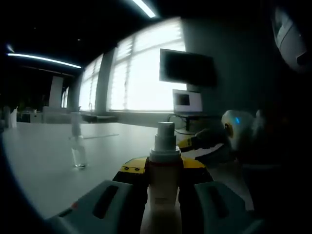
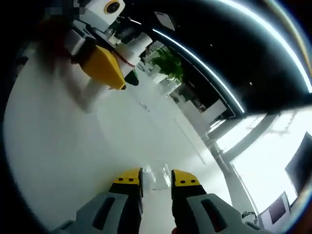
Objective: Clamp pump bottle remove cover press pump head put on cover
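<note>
My left gripper is shut on the pump bottle, which stands upright between the jaws with its pump head bare. The clear cover stands alone on the white table, to the left of the bottle. My right gripper comes in from the right, its yellow tips just behind the bottle. In the right gripper view, my right gripper is open by a narrow gap, and the clear cover shows on the table just past its tips. My left gripper with the bottle is at the upper left.
A monitor and a laptop stand at the far edge of the table below bright windows. A green plant and office furniture lie beyond the table. A person's blurred hand holds the left gripper.
</note>
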Available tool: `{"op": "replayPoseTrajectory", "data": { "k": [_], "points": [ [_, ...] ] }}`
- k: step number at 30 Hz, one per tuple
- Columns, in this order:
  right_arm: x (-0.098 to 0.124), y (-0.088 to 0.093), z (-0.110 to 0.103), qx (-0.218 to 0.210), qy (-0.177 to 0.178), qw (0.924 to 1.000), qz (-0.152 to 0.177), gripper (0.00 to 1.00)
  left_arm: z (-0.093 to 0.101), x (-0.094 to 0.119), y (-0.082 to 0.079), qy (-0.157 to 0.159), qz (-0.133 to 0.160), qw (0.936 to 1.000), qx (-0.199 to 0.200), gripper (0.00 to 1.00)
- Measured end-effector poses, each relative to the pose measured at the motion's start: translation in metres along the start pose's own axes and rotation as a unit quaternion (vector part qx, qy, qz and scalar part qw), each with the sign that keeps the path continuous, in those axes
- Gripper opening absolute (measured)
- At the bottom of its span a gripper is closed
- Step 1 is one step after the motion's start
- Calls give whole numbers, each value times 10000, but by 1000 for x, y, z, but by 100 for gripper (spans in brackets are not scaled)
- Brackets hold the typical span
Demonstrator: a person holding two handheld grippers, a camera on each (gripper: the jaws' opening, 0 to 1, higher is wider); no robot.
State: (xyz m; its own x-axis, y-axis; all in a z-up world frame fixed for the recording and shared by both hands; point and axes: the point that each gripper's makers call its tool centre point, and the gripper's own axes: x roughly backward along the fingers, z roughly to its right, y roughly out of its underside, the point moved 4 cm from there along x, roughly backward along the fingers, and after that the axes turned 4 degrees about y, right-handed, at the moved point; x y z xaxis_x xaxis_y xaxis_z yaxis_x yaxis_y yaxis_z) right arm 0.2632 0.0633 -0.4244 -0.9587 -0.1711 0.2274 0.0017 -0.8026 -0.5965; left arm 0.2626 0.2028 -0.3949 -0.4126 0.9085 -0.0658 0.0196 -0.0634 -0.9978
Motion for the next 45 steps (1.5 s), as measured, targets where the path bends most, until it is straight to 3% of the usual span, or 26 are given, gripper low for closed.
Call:
{"op": "replayPoseTrajectory", "data": {
  "k": [13, 18, 24, 27, 33, 39, 43, 45],
  "points": [
    [1, -2, 1, -361, -55, 9993, 88, 19, 0, 0, 0, -3, -1, 10000, 1, 14],
    [2, -3, 5, -1136, -76, 9934, 149, 19, 0, 0, 0, -1, -2, 10000, 1, 14],
    [3, 3, 16, -2403, 37, 9707, 76, 22, 0, 0, 0, 6, -1, 10000, 0, 14],
    [4, 8, 24, -3332, 110, 9428, 30, 22, 0, 0, -1, 6, -1, 10000, 0, 14],
    [3, 15, 27, -4291, 222, 9030, -43, 23, 0, 0, -1, 9, 1, 10000, 1, 14],
    [0, 14, 20, -4480, 393, 8931, -135, 22, 0, 0, -1, 9, 2, 10000, 5, 14],
    [-5, 12, 14, -4458, 388, 8939, -260, 22, 0, 0, 0, 14, 2, 10000, 5, 14],
    [-6, 12, 10, -4290, 381, 9020, -302, 22, 0, 0, -1, 15, 1, 10000, 3, 14]
  ]
}}
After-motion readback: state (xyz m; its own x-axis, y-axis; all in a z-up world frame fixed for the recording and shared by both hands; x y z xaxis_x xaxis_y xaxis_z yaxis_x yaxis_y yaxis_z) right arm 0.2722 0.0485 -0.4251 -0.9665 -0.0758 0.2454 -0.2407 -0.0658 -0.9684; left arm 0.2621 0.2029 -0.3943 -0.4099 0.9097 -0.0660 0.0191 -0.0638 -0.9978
